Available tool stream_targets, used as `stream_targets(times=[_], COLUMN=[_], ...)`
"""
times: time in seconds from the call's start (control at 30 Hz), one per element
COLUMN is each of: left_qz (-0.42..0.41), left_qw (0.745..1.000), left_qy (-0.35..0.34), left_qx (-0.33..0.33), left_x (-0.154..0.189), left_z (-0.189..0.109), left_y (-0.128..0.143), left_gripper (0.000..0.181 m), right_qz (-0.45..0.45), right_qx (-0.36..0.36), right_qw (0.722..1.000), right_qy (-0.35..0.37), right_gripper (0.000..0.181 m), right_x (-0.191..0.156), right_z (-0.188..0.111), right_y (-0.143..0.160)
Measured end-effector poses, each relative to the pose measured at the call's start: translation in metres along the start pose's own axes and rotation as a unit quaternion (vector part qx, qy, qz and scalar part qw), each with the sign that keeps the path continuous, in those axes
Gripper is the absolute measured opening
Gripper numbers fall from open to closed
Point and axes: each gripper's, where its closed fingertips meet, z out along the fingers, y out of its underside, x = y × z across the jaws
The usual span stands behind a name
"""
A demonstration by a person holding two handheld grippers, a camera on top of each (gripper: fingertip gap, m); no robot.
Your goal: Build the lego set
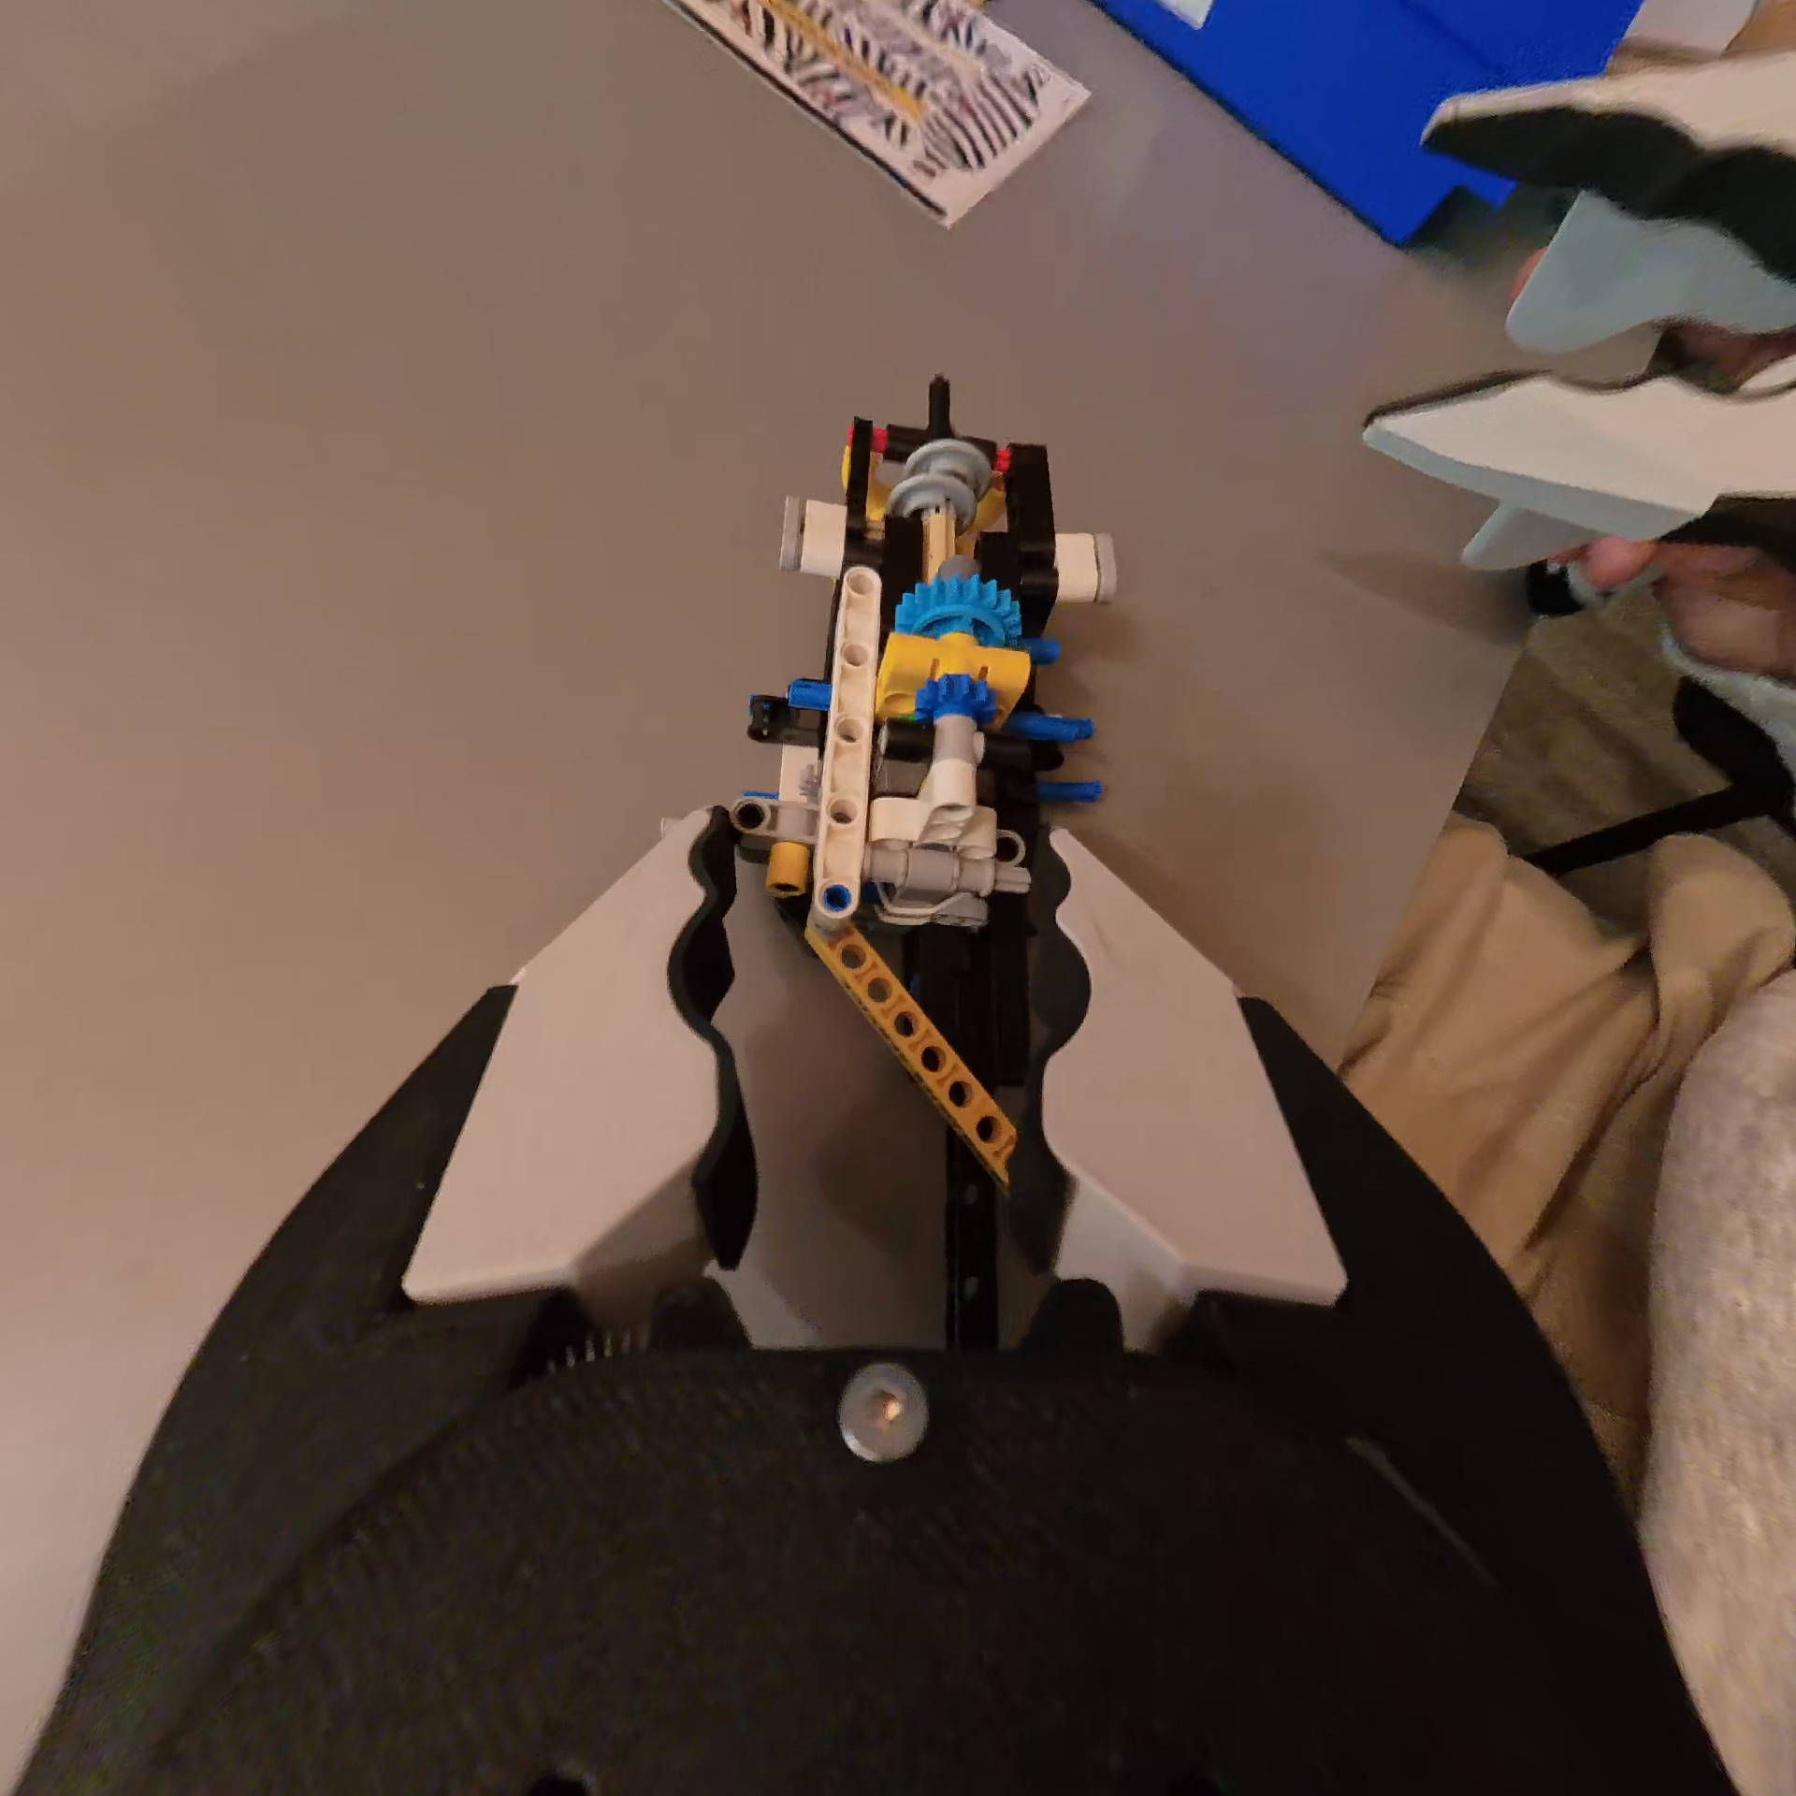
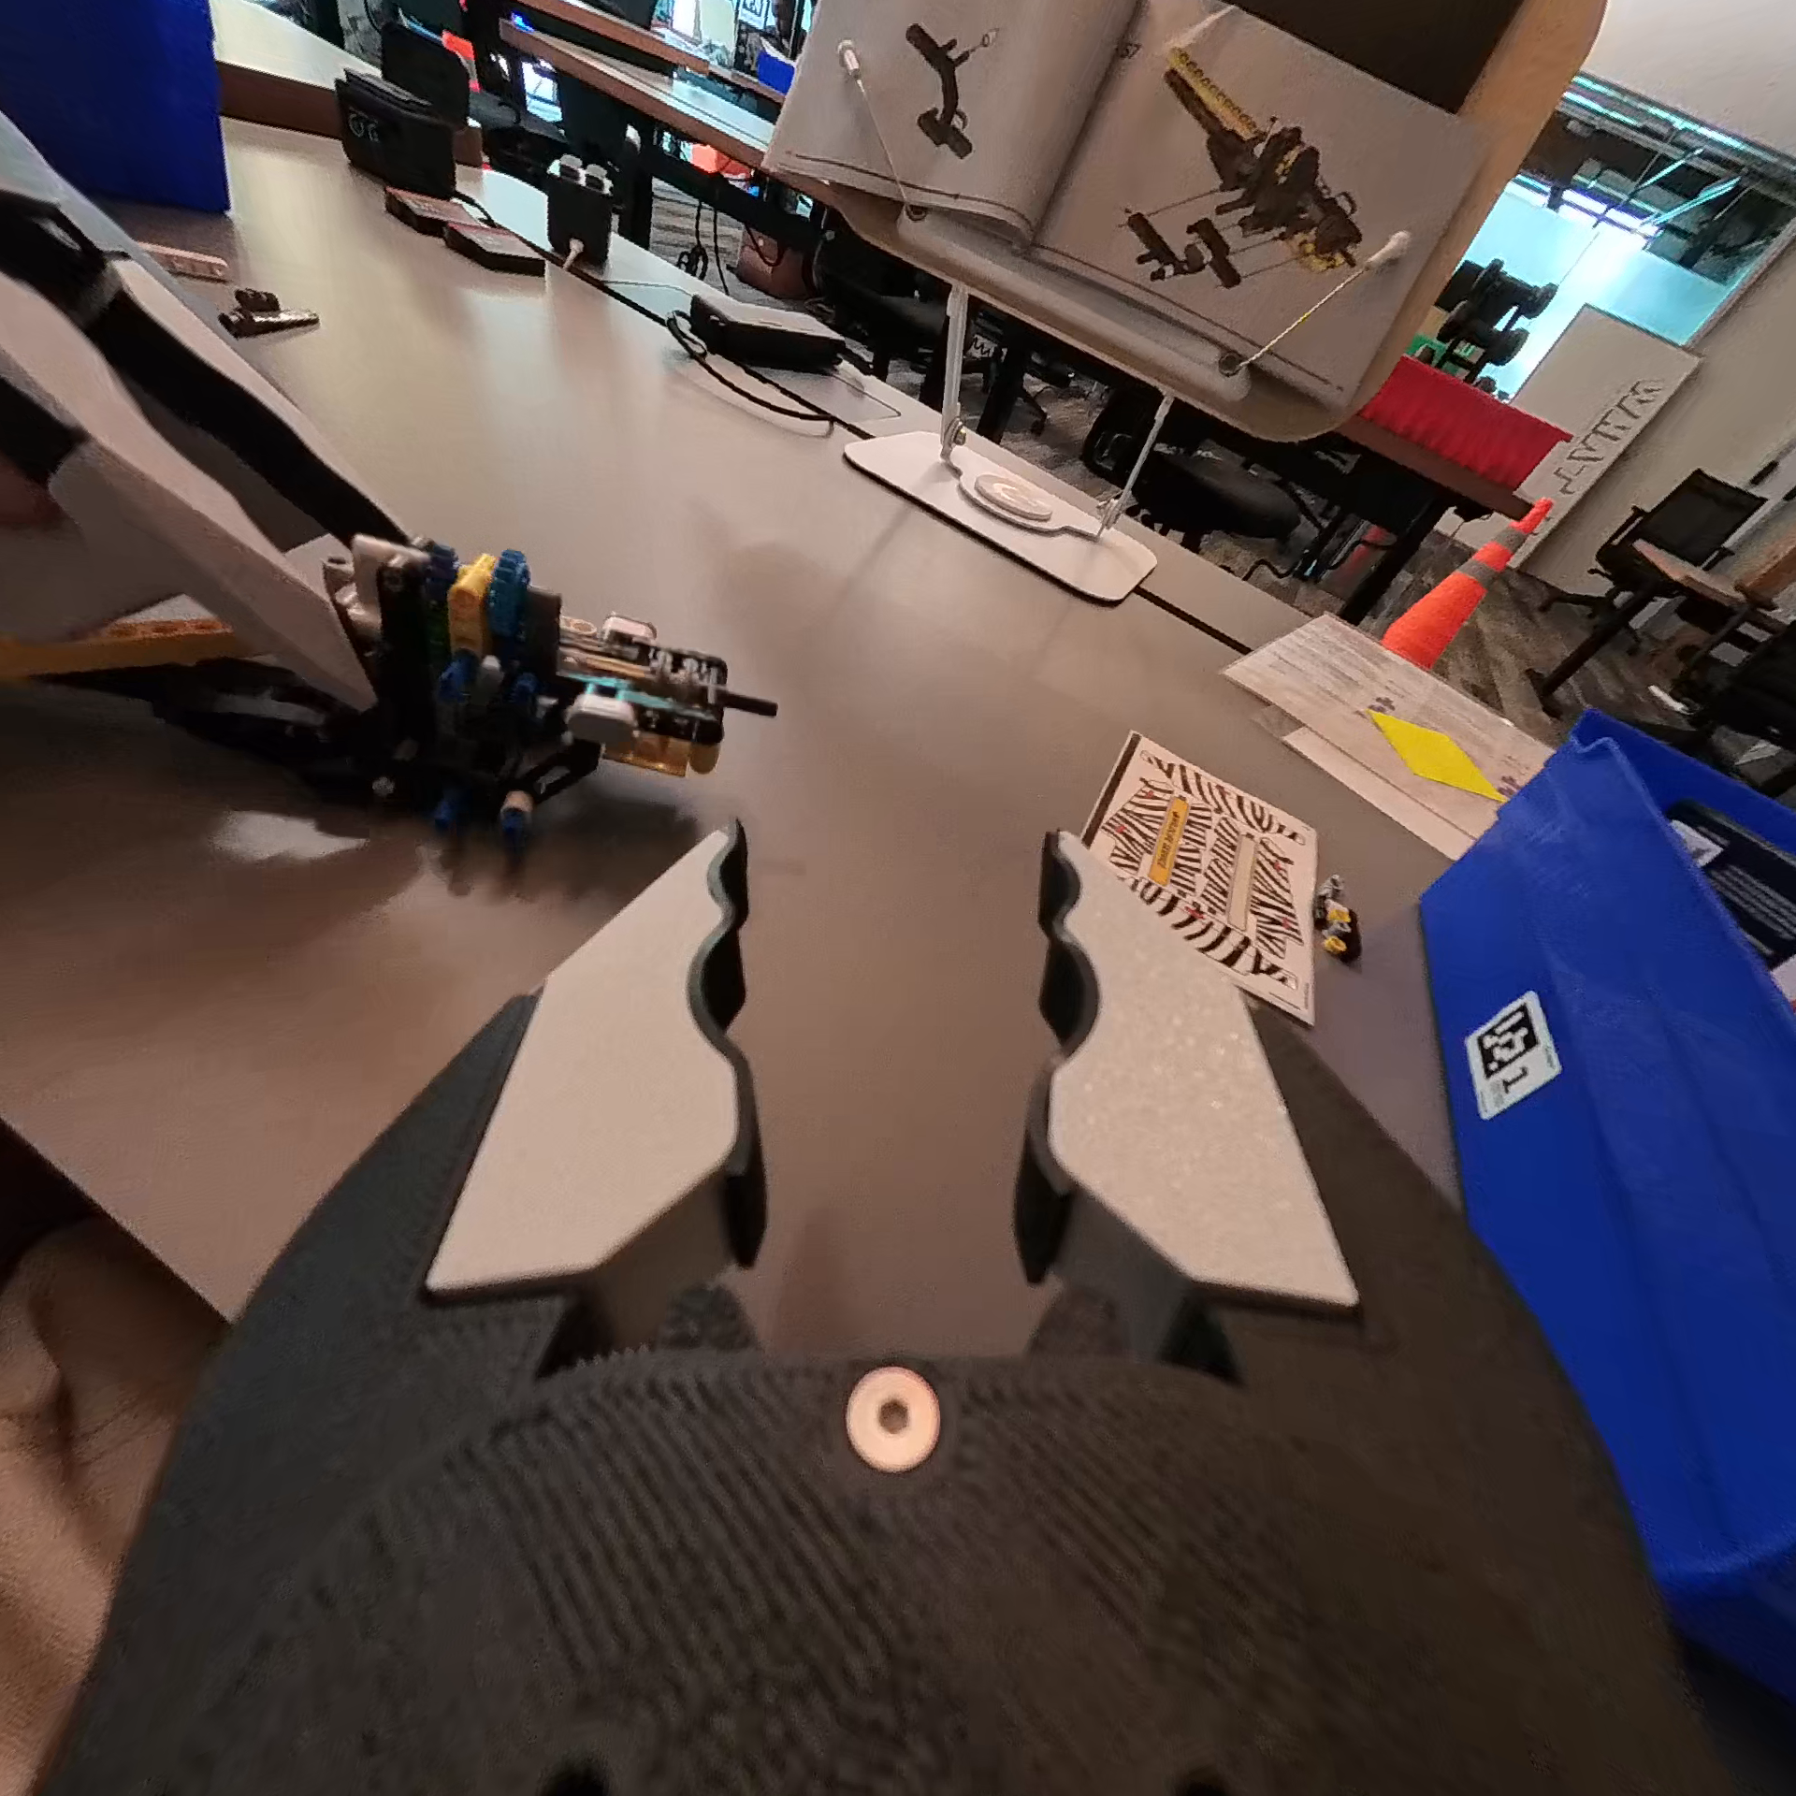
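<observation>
Left gripper (image 1: 880, 875) clamps the half-built lego model (image 1: 933, 680) on the grey worktop (image 1: 389, 486); right gripper (image 2: 894, 875) empty, fingers spread wide.

Model: black frame, blue gears, yellow block, white beam, grey spring at far end, yellow holed beam (image 1: 914, 1040) trailing back between the left fingers (image 1: 603, 1050). In the right wrist view the model (image 2: 544, 671) sits left of centre, its underside touching the worktop (image 2: 875, 632), left gripper's fingers on its rear end. Right gripper hovers near the model, apart from it, nothing between its fingers (image 2: 622, 1069). Zebra-striped sticker sheet (image 2: 1205, 875) just right of the right gripper, few small loose pieces (image 2: 1336, 918) beside it, blue bin (image 2: 1604, 1166) at right edge. Open instruction booklet (image 2: 1118, 175) on a stand (image 2: 1001, 515) farther back.
</observation>
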Motion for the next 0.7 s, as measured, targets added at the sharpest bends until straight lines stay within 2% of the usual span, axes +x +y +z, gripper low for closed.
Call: stream_targets(times=[0.17,0.37,0.7], left_qz=[-0.083,-0.179,-0.177], left_qw=[0.994,0.967,0.960], left_qy=[0.058,0.156,0.188], left_qx=[0.046,0.097,0.112], left_x=[-0.002,0.006,0.016], left_z=[-0.009,-0.019,-0.024], left_y=[-0.008,-0.019,-0.024], left_gripper=[0.057,0.057,0.057], right_qz=[0.017,0.024,0.023], right_qx=[0.010,0.026,0.039], right_qw=[1.000,0.999,0.999], right_qy=[-0.001,-0.005,-0.012], right_gripper=[0.058,0.056,0.055], right_x=[0.002,0.000,-0.005], right_z=[-0.002,-0.004,-0.006], right_y=[-0.003,-0.010,-0.017])
